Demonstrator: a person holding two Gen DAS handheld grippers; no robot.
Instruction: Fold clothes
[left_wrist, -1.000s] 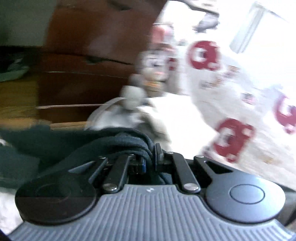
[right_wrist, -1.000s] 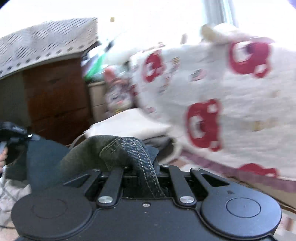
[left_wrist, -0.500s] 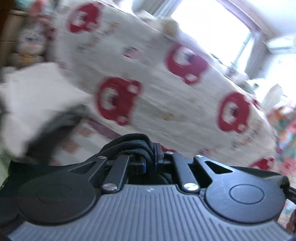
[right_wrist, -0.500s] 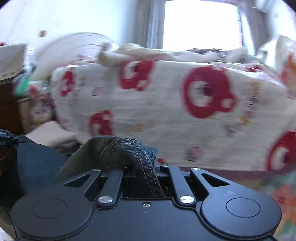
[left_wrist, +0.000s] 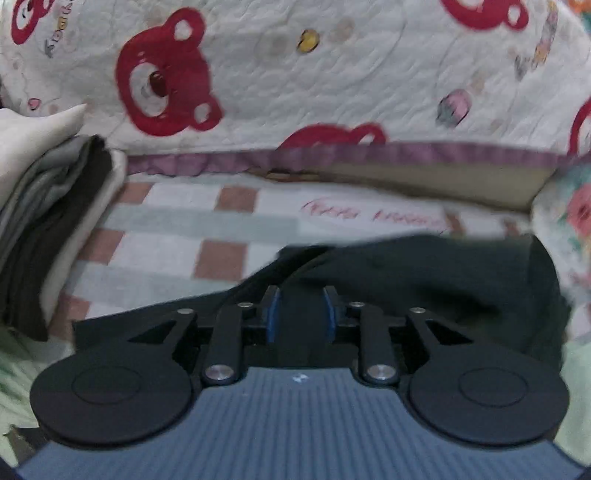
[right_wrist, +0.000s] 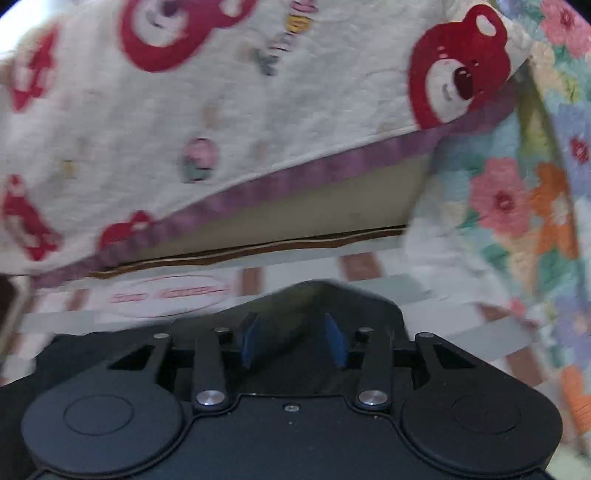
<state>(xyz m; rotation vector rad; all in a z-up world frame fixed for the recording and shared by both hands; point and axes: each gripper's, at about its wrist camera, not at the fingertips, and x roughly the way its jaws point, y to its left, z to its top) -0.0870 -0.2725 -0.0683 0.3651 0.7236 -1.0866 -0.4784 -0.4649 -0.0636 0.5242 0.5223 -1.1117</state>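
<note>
1. The left hand-held gripper (left_wrist: 301, 314) and right hand-held gripper (right_wrist: 293, 341) both have their fingers apart, over the dark garment (left_wrist: 424, 280).
2. The garment lies on the checked mat (left_wrist: 177, 236).
3. A stack of folded clothes (left_wrist: 48, 206) sits left; the bear-print quilt (left_wrist: 332, 74) hangs behind.

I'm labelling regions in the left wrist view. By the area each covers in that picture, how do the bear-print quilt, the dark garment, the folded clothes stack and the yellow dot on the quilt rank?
1. Bear-print quilt, clearly largest.
2. Dark garment and folded clothes stack: similar, and the gripper hides part of the garment, so unranked.
3. Yellow dot, smallest.
</note>
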